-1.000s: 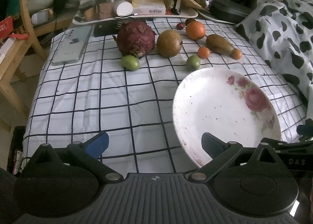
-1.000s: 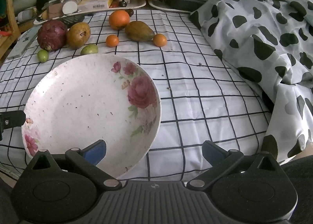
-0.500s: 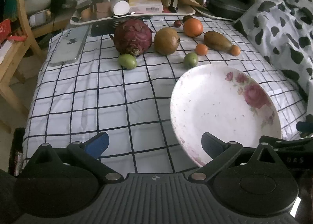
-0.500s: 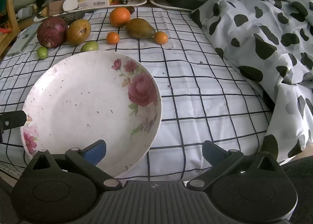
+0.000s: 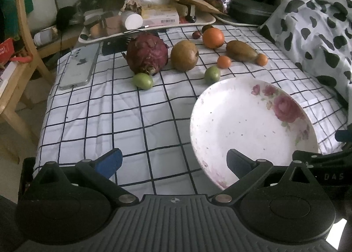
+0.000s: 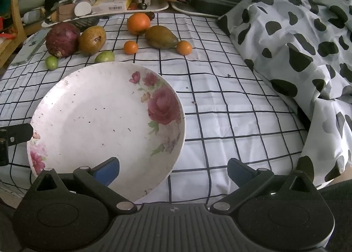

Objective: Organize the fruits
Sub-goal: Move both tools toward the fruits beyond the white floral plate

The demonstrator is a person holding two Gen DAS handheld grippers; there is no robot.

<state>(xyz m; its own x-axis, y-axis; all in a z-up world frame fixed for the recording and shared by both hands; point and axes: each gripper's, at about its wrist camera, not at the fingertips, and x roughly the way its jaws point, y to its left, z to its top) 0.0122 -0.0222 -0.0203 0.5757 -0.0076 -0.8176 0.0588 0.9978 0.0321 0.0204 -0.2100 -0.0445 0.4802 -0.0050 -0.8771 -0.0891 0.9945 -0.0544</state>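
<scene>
A white plate with pink roses (image 5: 248, 124) (image 6: 105, 126) lies empty on the checked cloth near the front. Behind it sit a dark red dragon fruit (image 5: 147, 53) (image 6: 62, 39), a brown round pear (image 5: 184, 55) (image 6: 92, 40), a large orange (image 5: 213, 35) (image 6: 138, 23), a brown-green mango (image 5: 241, 51) (image 6: 161, 37), two small oranges (image 5: 224, 62) (image 5: 261, 59) and two green fruits (image 5: 143, 81) (image 5: 212, 74). My left gripper (image 5: 173, 160) hangs open left of the plate. Over the plate's near right rim my right gripper (image 6: 172, 169) stands open, holding nothing.
A silver phone (image 5: 80, 66) lies at the cloth's left edge. A cluttered white tray (image 5: 145, 28) and a dark case (image 5: 250, 12) line the back. A cow-print blanket (image 6: 297, 38) rises on the right. A wooden chair (image 5: 19, 38) stands left of the table.
Both grippers have drifted slightly forward and up, so the fruits and plate sit a little lower in view. Nothing was grasped or moved.
</scene>
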